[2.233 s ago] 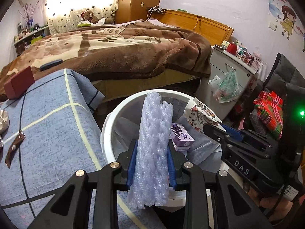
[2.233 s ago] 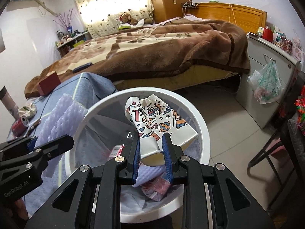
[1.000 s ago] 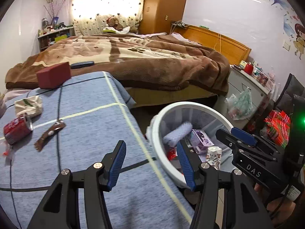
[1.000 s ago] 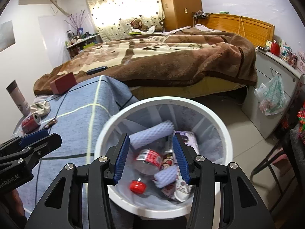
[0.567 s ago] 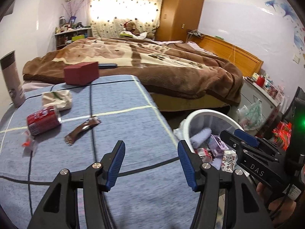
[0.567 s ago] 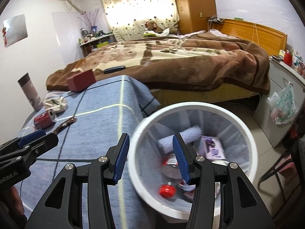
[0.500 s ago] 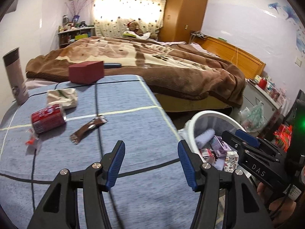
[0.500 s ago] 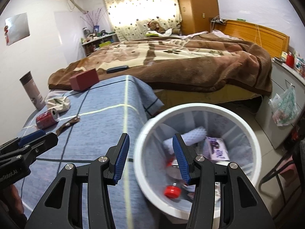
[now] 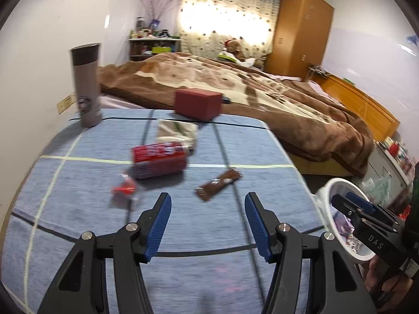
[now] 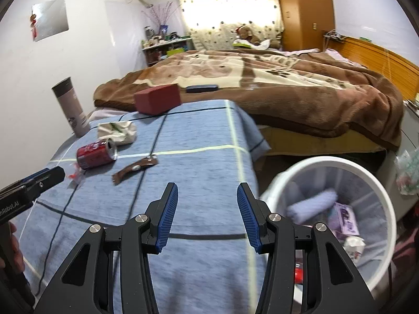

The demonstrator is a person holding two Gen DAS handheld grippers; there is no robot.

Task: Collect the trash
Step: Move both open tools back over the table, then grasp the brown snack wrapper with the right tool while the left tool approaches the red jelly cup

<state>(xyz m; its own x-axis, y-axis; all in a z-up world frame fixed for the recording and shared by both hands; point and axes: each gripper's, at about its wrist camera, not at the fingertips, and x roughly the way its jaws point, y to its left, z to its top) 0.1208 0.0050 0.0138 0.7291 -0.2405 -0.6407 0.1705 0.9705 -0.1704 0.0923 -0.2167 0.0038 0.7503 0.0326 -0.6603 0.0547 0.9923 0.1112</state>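
A red soda can [image 9: 159,161] [image 10: 96,155] lies on its side on the blue tablecloth. A brown snack wrapper [image 9: 218,184] [image 10: 135,169] lies to its right, a small red-and-clear wrapper [image 9: 125,189] [image 10: 74,174] to its front left, and a crumpled white paper [image 9: 178,132] [image 10: 117,130] behind it. My left gripper [image 9: 207,218] is open and empty, just short of the brown wrapper. My right gripper [image 10: 207,210] is open and empty over the table's right part. The white bin [image 10: 366,175] [image 9: 327,191] beside the table holds foam rolls and boxes.
A grey thermos [image 9: 86,81] [image 10: 70,110] stands at the table's far left corner. A dark red box [image 9: 198,103] [image 10: 158,99] sits at the far edge. A bed with a brown blanket [image 10: 275,83] lies beyond. A cabinet with a hanging plastic bag [image 10: 408,175] stands to the right.
Both grippers let go of their trash into the bin, opened, and swung left from the bin to the table. The can and wrappers have come closer in both views.
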